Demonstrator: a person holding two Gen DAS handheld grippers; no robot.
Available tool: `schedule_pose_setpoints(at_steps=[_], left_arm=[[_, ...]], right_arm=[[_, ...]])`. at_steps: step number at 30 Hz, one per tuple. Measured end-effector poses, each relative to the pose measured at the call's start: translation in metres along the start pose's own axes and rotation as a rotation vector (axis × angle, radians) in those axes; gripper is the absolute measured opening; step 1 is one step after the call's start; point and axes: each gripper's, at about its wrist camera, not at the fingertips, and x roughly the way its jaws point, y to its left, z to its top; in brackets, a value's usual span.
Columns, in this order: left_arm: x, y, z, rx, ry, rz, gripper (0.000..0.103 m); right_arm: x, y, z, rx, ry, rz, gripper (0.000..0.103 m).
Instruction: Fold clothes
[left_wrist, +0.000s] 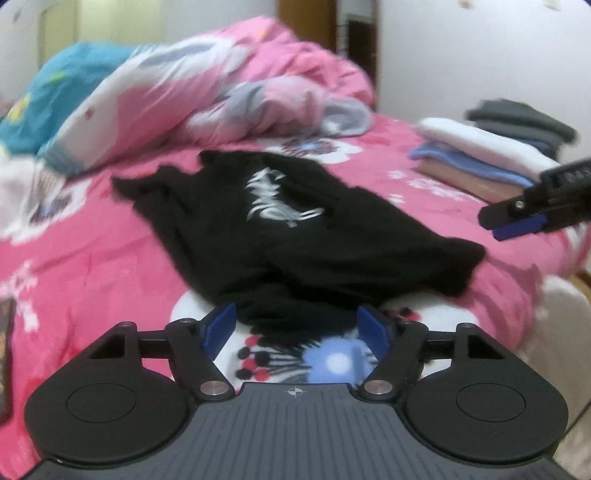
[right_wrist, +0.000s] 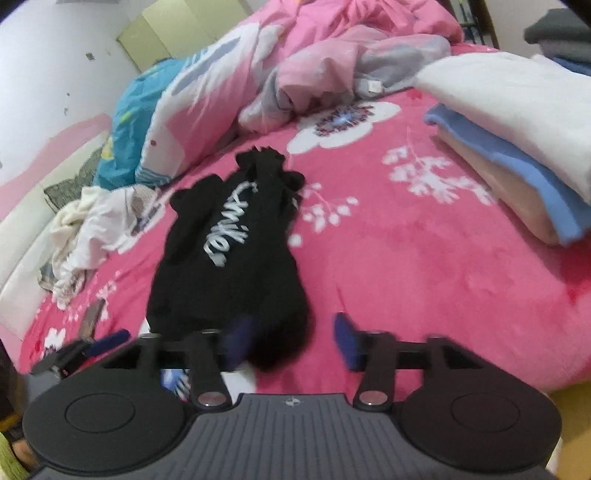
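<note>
With both the left gripper (left_wrist: 297, 328) and the right gripper (right_wrist: 295, 341) spread at the bed's near edge, the half-folded black printed T-shirt (left_wrist: 280, 236) lies released, probably needing a fresh hem pinch next.

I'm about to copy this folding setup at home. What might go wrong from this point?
1. The black garment lies bunched, so the next fold may come out crooked.
2. Its near edge sits at the bed's edge between the open right gripper pads; it may slide off.
3. The folded stack sits close by; a sweep might topple it.
</note>
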Motion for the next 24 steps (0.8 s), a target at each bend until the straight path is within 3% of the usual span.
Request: schedule_pose_setpoints(at_steps=[4, 8, 9, 10, 11, 12, 13, 19, 24], left_arm=[[0.012, 0.034, 0.007, -0.224, 0.018, 0.018, 0.071], [0.032, 0.061, 0.015, -0.369, 0.046, 0.063, 0.051], [0.037, 0.067, 0.017, -0.397, 0.053, 0.073, 0.048], [0.044, 0.068, 0.018, -0.401, 0.059, 0.074, 0.034], [0.049, 0.069, 0.018, -0.408, 0.063, 0.075, 0.024], [0.054, 0.069, 0.019, -0.417, 0.067, 0.074, 0.006], [0.054, 0.069, 0.019, -0.432, 0.063, 0.072, 0.003], [0.003, 0.078, 0.019, -0.473, -0.061, 0.098, 0.001], [-0.044, 0.104, 0.019, -0.483, -0.12, 0.193, 0.001]], right_arm=[[0.027, 0.003, 0.011, 0.011, 0.001, 0.029, 0.066], [0.064, 0.0, 0.015, 0.021, 0.088, 0.085, 0.06], [0.07, 0.0, 0.015, 0.022, 0.101, 0.101, 0.053], [0.073, 0.0, 0.015, 0.022, 0.103, 0.112, 0.037], [0.075, 0.001, 0.016, 0.023, 0.105, 0.123, 0.028], [0.077, 0.002, 0.016, 0.024, 0.107, 0.134, 0.017], [0.079, 0.002, 0.017, 0.025, 0.108, 0.145, 0.014], [0.038, 0.016, 0.023, -0.004, 0.014, 0.212, 0.007], [0.023, 0.033, 0.019, -0.001, 0.043, 0.341, 0.006]])
